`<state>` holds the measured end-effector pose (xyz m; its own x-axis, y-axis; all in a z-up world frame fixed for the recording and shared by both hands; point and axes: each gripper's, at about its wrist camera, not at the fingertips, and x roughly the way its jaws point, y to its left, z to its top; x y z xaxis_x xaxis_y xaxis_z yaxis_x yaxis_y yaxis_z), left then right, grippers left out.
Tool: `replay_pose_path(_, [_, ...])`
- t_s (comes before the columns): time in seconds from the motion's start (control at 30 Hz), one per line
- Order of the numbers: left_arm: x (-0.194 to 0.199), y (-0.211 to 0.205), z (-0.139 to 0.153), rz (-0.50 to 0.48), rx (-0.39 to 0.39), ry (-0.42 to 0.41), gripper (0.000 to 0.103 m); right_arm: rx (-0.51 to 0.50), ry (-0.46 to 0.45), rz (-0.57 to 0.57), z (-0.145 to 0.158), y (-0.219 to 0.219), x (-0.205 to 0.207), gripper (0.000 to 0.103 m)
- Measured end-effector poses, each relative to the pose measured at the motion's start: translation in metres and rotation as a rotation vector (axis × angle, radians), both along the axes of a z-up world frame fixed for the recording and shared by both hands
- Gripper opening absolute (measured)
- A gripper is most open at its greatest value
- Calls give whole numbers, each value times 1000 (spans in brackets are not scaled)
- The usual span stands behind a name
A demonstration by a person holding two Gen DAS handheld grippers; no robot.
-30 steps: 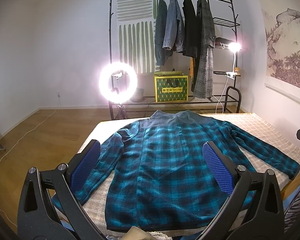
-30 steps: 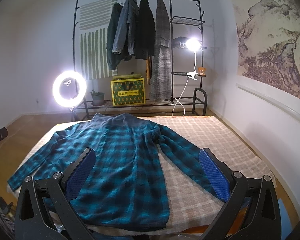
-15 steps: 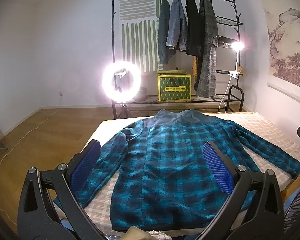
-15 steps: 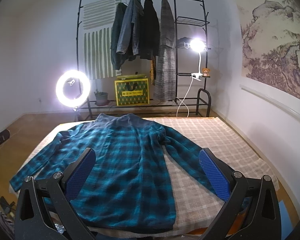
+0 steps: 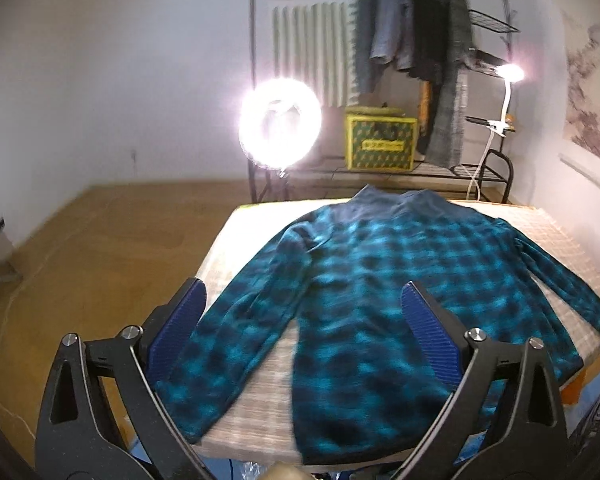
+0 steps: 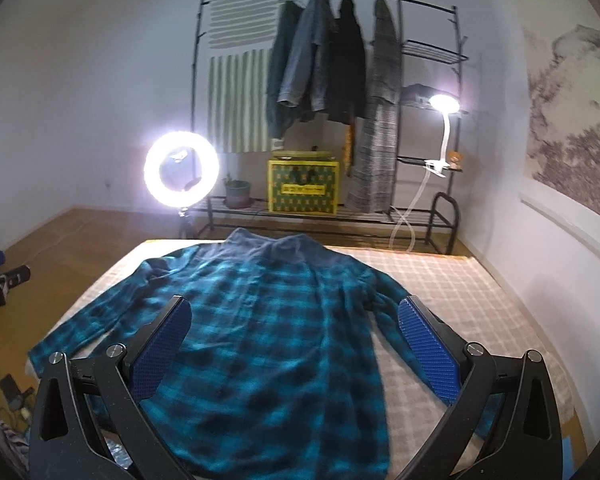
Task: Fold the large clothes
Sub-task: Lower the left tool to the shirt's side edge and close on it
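- Plaid shirt: teal and black check, long-sleeved, spread flat with the collar at the far end and the hem at the near edge of the table; both sleeves angled outward, nothing folded yet.
- Left gripper: jaws wide apart, holding nothing, raised above the near hem and the sleeve on the left of its view; no contact with the cloth.
- Right gripper: jaws likewise spread wide and empty, above the shirt body, the other sleeve lying under its right-hand pad.
- Surface: checked cloth cover, pale; one sleeve cuff appears to reach the table's edge, though motion blur in the left wrist view makes this uncertain.
- Background: ring light, clothes rack with hung garments, yellow box; none in the working area.
- Risk, judged: a pinch taking only the top layer would lift the front off the back and wrinkle the fold.
- Risk, judged: uneven pull between the two sides would skew the crease or drag the hem off the near edge.
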<state>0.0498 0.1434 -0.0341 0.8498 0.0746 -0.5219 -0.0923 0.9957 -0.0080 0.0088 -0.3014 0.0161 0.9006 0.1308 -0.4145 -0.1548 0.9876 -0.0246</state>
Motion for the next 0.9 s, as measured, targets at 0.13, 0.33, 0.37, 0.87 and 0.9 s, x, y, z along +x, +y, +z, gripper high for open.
replay_pose_path(0.13, [26, 61, -30, 59, -40, 76, 85, -11, -13, 76, -4, 21, 16, 102])
replay_pose_path(0.33, [66, 141, -92, 120, -121, 216, 77, 21, 8, 160, -13, 45, 46, 102])
replay_pose_path(0.37, [69, 146, -99, 128, -137, 231, 71, 27, 12, 173, -14, 48, 51, 102])
replay_pose_path(0.87, [133, 206, -211, 145, -263, 456, 64, 116, 190, 320, -49, 71, 102, 97])
replay_pose_path(0.9, [136, 206, -216, 150, -249, 470, 64, 127, 189, 318, -50, 70, 103, 96])
